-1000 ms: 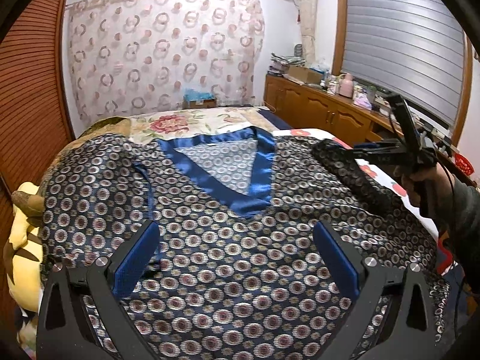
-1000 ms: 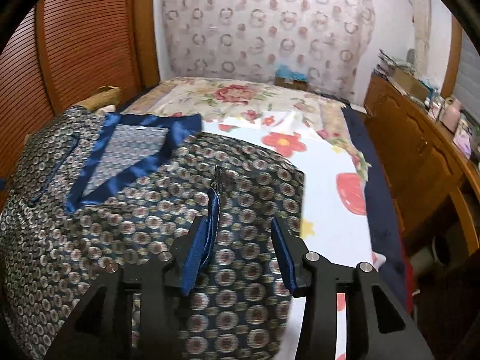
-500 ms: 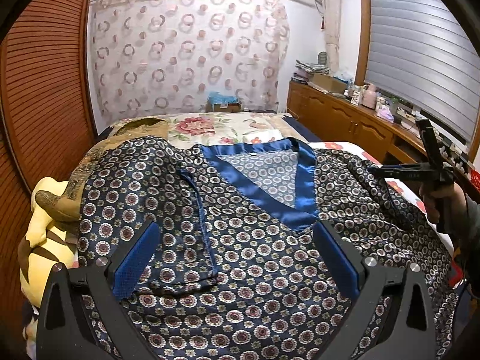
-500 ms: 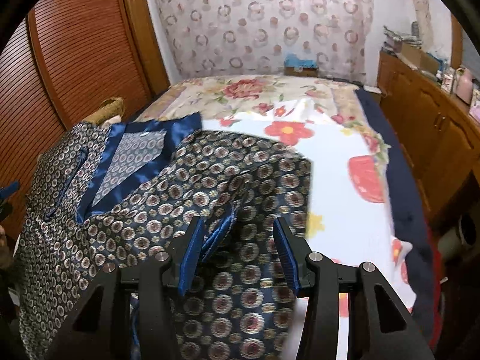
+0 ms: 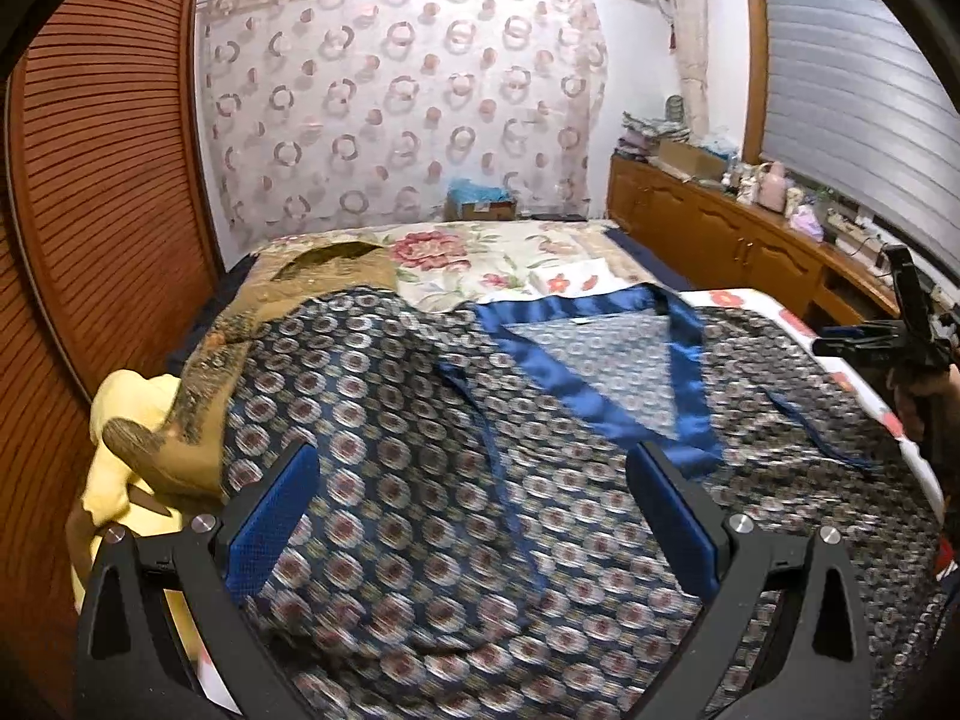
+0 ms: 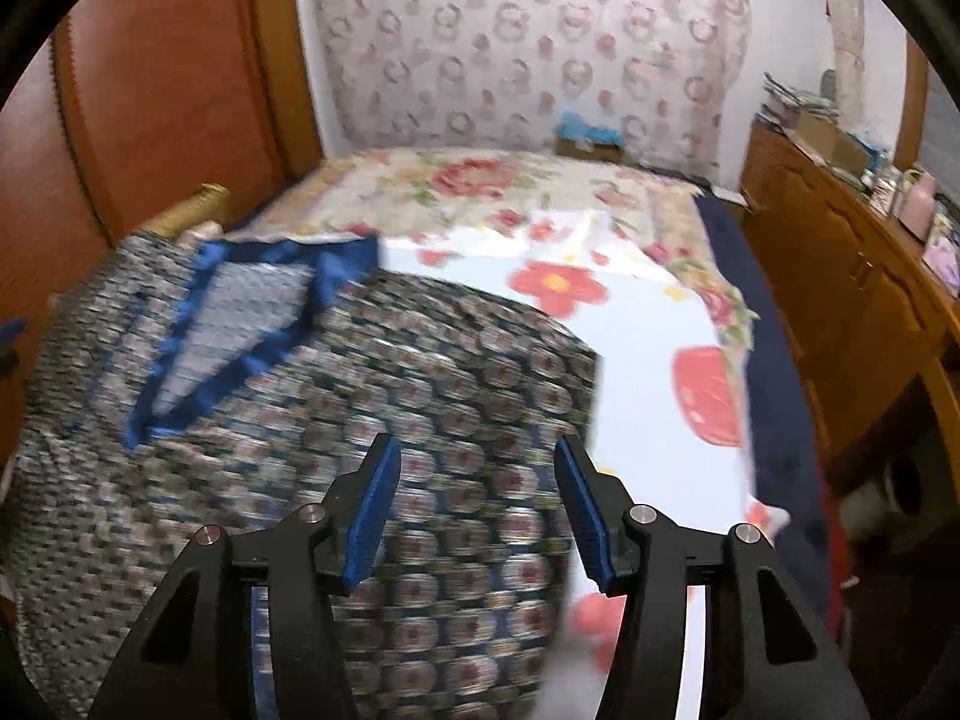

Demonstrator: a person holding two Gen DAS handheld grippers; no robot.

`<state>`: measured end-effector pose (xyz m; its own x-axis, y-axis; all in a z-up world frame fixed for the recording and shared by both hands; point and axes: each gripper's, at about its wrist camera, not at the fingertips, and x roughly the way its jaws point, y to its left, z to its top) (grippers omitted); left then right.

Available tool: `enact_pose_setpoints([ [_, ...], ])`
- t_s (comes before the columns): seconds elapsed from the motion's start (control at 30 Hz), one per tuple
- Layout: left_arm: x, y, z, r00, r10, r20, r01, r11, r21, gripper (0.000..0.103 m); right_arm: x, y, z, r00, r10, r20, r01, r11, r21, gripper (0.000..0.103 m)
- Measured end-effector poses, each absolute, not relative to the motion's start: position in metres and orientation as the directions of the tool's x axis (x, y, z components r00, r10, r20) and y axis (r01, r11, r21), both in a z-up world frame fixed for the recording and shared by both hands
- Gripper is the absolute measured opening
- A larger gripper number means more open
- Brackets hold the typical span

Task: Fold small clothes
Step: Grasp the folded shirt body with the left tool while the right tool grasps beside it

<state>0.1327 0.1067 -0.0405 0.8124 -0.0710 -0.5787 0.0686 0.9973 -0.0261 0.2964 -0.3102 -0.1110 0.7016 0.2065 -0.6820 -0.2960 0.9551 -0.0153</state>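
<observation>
A dark blue patterned garment (image 5: pixel 420 480) with a shiny blue V-neck trim (image 5: pixel 606 402) lies spread on the bed, seen also in the right wrist view as the garment (image 6: pixel 372 420). My left gripper (image 5: pixel 474 480) hovers open above its left half, with nothing between the pads. My right gripper (image 6: pixel 477 477) is over the garment's right part; its jaws are opening and no cloth sits between the pads. In the left wrist view the right gripper (image 5: pixel 840 339) shows at the right edge, held by a hand (image 5: pixel 918 396).
The bed has a floral sheet (image 6: pixel 654 372) bare to the right of the garment. A yellow and brown cloth pile (image 5: pixel 150 420) lies at the left edge. Wooden cabinets (image 5: pixel 720 240) line the right wall, a louvred wooden door (image 5: pixel 102 180) the left.
The right gripper let go of the blue-edged fold it held and widened. The left gripper slid left across the garment, bringing the yellow pile into view.
</observation>
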Motion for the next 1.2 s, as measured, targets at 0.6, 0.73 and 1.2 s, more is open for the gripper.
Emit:
enact_pose_setpoints([
  [0.6,0.206,0.192,-0.052,0.745,-0.039,-0.666,-0.022,0.996,-0.083,0.077,0.334,-0.317,-0.141,0.696,0.136,-0.705,-0.221,0.975,-0.031,0.055],
  [0.73,0.223,0.208,-0.056,0.73,-0.033,-0.683,-0.047,0.994,-0.098,0.071,0.333,-0.317,-0.143,0.697,0.131,-0.705,-0.222,0.974,-0.038,0.056],
  [1.2,0.253,0.229,-0.07,0.687,-0.105,-0.719,-0.057,0.979,-0.197,0.057,0.333,-0.319,-0.142,0.698,0.13,-0.705,-0.222,0.974,-0.041,0.057],
])
